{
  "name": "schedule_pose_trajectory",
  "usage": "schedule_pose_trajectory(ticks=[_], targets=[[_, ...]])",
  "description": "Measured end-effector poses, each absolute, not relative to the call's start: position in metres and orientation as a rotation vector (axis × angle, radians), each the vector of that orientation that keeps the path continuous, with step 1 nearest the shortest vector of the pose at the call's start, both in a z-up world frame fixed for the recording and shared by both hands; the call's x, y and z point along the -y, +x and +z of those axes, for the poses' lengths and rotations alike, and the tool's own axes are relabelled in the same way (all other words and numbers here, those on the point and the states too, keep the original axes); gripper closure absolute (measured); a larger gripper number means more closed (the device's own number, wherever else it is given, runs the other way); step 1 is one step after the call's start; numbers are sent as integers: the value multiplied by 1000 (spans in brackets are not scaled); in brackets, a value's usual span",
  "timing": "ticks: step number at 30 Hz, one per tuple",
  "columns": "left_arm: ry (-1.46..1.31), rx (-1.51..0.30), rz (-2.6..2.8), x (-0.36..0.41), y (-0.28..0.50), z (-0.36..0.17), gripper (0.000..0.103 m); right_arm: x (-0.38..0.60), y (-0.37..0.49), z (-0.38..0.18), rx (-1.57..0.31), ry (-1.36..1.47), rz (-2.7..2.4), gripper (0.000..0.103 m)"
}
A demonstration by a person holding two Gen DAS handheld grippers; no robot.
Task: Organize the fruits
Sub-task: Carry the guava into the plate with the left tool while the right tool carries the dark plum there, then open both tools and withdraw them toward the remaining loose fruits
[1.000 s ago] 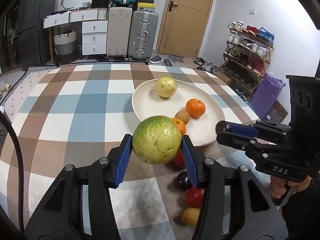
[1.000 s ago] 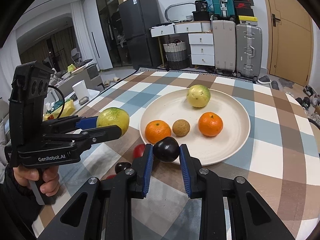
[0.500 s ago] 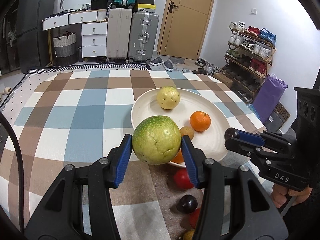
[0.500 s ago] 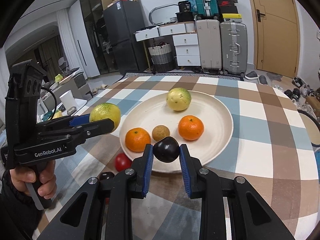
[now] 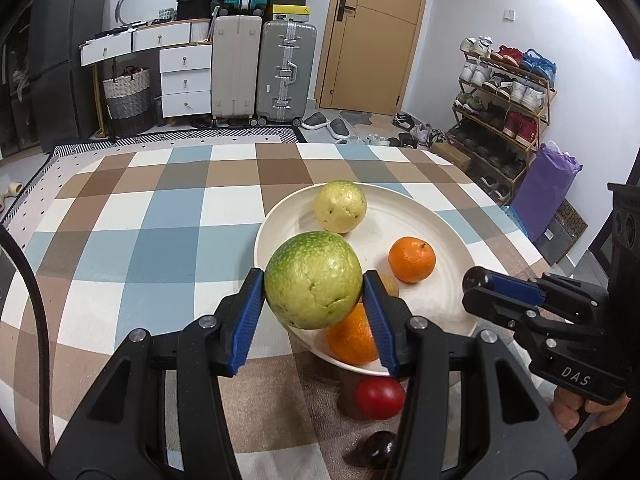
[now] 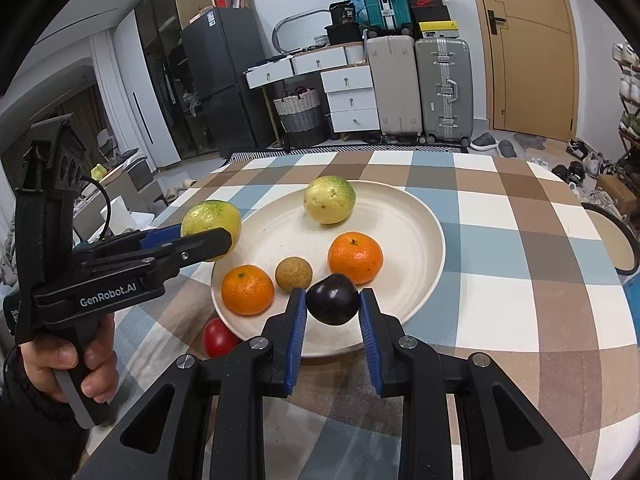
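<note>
Black plastic tongs (image 6: 333, 344), ribbed blue pads (image 6: 297, 344), silver screws; white "GenRobot.AI" lettering; bare-skinned hand (image 6: 68, 364)

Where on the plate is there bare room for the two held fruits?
Bare: the cream plate's right half beyond the right orange mandarin, and its near rim. Crowded: the left-centre, with the left orange mandarin, brown round fruit and yellow-green guava.

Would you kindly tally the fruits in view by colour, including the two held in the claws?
Green-yellow: 2, one in the left claw, one on the plate
Orange: 2
Brown: 1
Red: 1
Dark purple: 2, one in the right claw, one on the tablecloth
Total: 8
</note>
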State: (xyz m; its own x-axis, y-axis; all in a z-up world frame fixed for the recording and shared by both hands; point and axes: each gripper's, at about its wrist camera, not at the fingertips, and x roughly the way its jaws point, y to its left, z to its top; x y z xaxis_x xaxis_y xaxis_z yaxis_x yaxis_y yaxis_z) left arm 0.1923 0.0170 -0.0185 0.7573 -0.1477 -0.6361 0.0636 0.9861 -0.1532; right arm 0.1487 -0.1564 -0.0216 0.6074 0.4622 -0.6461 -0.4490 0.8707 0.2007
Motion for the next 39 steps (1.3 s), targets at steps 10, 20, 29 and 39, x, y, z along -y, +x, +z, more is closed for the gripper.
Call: schedule_pose_trajectory(ticks=[10,20,29,39], targets=[[-119,-710,-105,-16,197,-25,56,154,151,-24,-765,17,516,76],[-106,-716,-101,-15,197,-29,56,157,152,-23,-760,24,501,57],[-111,-667,-99,-17,182,-17,42,163,146,-17,-705,42,499,14],[-117,-621,-77,-20,148,-1,1,173,146,-16,-702,61,456,0]])
